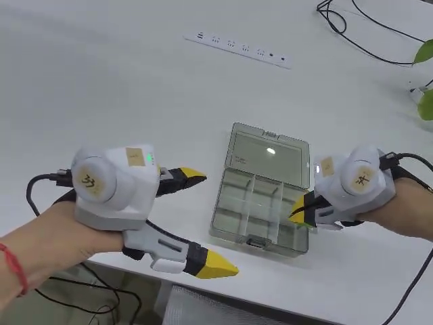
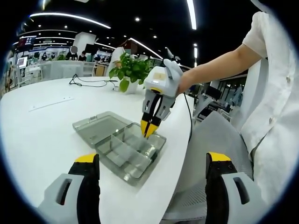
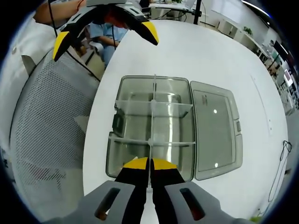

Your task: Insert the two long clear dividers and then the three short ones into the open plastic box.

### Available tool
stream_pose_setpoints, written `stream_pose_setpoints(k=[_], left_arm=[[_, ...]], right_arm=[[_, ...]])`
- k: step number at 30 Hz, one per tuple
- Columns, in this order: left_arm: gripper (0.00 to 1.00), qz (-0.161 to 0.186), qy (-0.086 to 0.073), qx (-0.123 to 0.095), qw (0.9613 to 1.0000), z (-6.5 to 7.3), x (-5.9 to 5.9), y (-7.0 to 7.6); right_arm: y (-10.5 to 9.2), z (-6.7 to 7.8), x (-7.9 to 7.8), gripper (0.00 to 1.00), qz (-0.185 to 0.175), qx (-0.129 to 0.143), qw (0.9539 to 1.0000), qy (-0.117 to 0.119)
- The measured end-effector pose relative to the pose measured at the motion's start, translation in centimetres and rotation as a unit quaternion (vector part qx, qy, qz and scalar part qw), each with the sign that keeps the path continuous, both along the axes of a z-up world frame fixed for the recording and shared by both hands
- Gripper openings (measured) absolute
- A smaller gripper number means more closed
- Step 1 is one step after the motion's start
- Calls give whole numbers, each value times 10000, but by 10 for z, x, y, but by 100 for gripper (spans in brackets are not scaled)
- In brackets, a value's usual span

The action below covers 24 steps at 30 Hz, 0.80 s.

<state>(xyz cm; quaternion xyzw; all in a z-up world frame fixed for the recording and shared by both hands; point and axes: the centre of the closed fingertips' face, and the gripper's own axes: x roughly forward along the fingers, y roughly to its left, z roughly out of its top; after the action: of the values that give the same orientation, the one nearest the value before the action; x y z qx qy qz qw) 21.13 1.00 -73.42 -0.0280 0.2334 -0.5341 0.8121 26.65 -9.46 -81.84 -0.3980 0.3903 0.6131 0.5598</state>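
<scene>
1. A white table (image 1: 101,88) carries a white power strip (image 1: 238,49) near its far edge. Black cables (image 1: 352,34) loop at the far right corner, beside the green leaves of a plant (image 1: 426,101).
2. A mesh chair (image 3: 51,130) stands just off the table's near edge, below the box's front side.
3. The left gripper (image 1: 206,222) hovers to the front left of the box, apart from it. Its yellow-tipped jaws are spread wide and hold nothing. The hand holding it has a red string (image 1: 13,267) round the wrist.
4. The right gripper (image 1: 300,211) reaches in from the right and covers the box's near right corner in the head view. Its jaws are pressed together on the top edge of the middle divider (image 3: 153,116), at the end by the box wall.
5. The open plastic box (image 1: 230,233) lies flat near the table's front edge. It is grey and see-through. Its lid (image 1: 267,154) is folded back flat on the table on the far side.
6. In the right gripper view the middle divider runs straight away from the jaws, from wall to wall. Two cross dividers (image 3: 135,103) stand upright across it and split the box into compartments. All the dividers are thin and clear, so their edges show mainly as pale lines.
</scene>
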Motion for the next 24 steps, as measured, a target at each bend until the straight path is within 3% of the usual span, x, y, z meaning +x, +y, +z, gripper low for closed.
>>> stream_pose_setpoints(k=[8, 16, 24], left_arm=[[96, 0, -4, 16, 10000, 0, 0, 1], [97, 22, -29, 58, 10000, 2, 1, 6], [100, -8, -94, 66, 9999, 7, 0, 11]], right_arm=[[-1, 3, 2, 7, -128, 34, 9999, -37], [-3, 35, 7, 11, -492, 426, 9977, -174], [-16, 78, 3, 24, -1169, 1082, 9867, -314]])
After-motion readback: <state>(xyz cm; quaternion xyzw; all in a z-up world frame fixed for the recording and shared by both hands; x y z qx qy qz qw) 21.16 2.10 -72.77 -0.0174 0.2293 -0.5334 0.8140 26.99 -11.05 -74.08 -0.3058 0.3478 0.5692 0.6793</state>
